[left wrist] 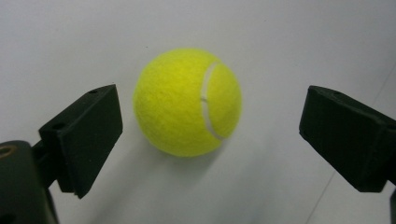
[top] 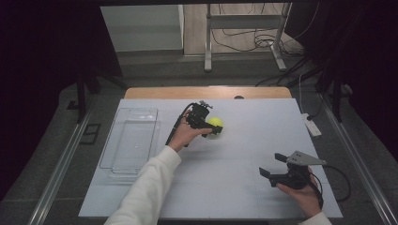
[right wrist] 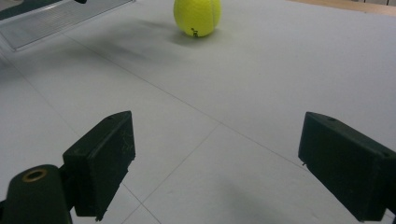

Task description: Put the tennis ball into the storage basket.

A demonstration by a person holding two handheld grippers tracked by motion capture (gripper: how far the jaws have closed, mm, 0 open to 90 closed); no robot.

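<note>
Right gripper [top: 273,165]: nearest the person, jaws spread wide over bare mat, holding nothing; the ball lies well ahead of it and to its left.
Left gripper [top: 212,127]: farther out, jaws spread wide with the ball between them, neither touching it.
Ball [left wrist: 187,101]: resting on the mat [top: 244,154], slightly nearer the left-hand jaw; round, so no long axis.
Nearer hand: the left, by far.
Tray [top: 133,137]: clear, to the left of the left gripper.
Hard to tell: how far the jaws reach down around the ball.
</note>
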